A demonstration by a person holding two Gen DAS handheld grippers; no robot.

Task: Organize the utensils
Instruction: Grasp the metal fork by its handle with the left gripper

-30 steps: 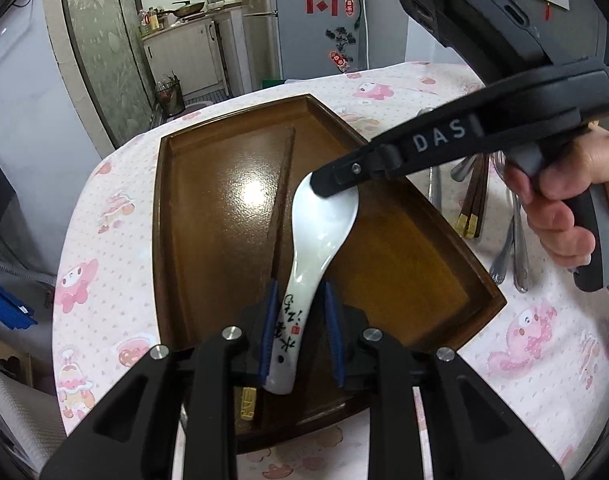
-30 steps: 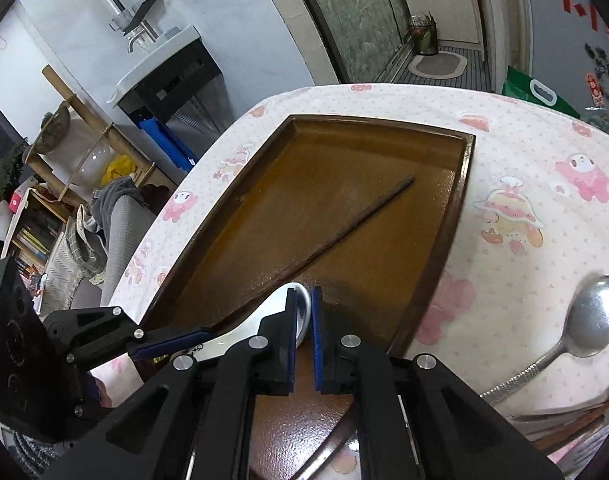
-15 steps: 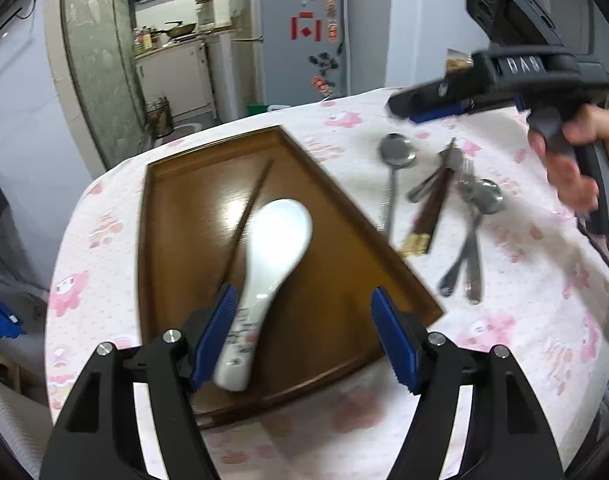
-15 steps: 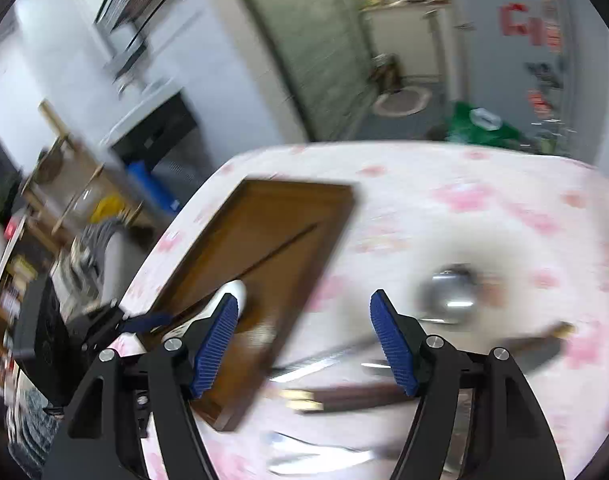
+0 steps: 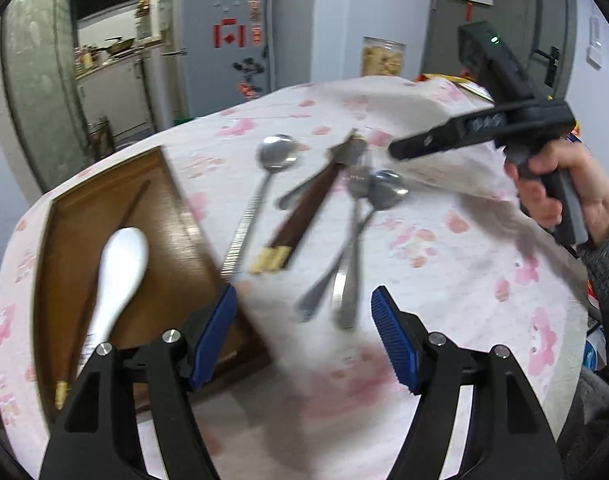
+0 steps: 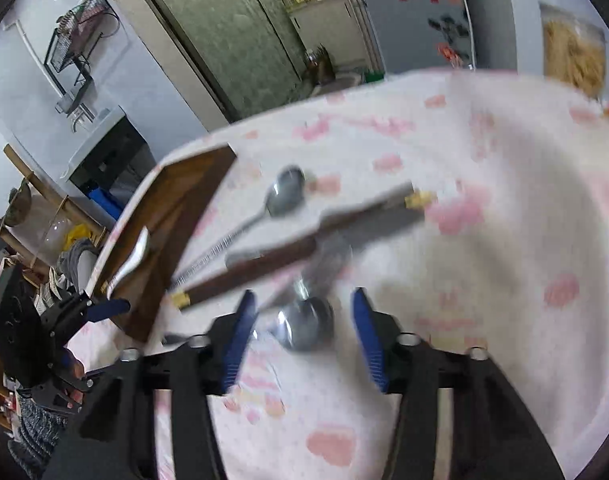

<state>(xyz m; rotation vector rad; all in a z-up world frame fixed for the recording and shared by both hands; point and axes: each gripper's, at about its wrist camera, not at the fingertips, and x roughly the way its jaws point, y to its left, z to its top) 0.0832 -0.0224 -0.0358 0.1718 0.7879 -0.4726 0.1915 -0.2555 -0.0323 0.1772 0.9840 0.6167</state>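
Observation:
A white ceramic spoon (image 5: 118,268) and a dark chopstick (image 5: 132,204) lie in the brown wooden tray (image 5: 176,216). On the pink cloth lie a long steel spoon (image 5: 256,196), dark chopsticks (image 5: 304,216) with gold ends, and several steel spoons and a fork (image 5: 356,232). My left gripper (image 5: 304,336) is open and empty over the cloth, right of the tray. My right gripper (image 6: 300,328) is open and empty above a steel spoon bowl (image 6: 308,320); it also shows in the left wrist view (image 5: 400,148).
The table has a pink patterned cloth (image 5: 464,260). A jar (image 5: 382,60) stands at its far edge. The tray (image 6: 172,216) sits at the table's left end. A fridge (image 5: 220,40) and kitchen lie beyond.
Both grippers let go of the white spoon, which now lies in the tray. Both opened and swung right toward the loose utensils on the cloth.

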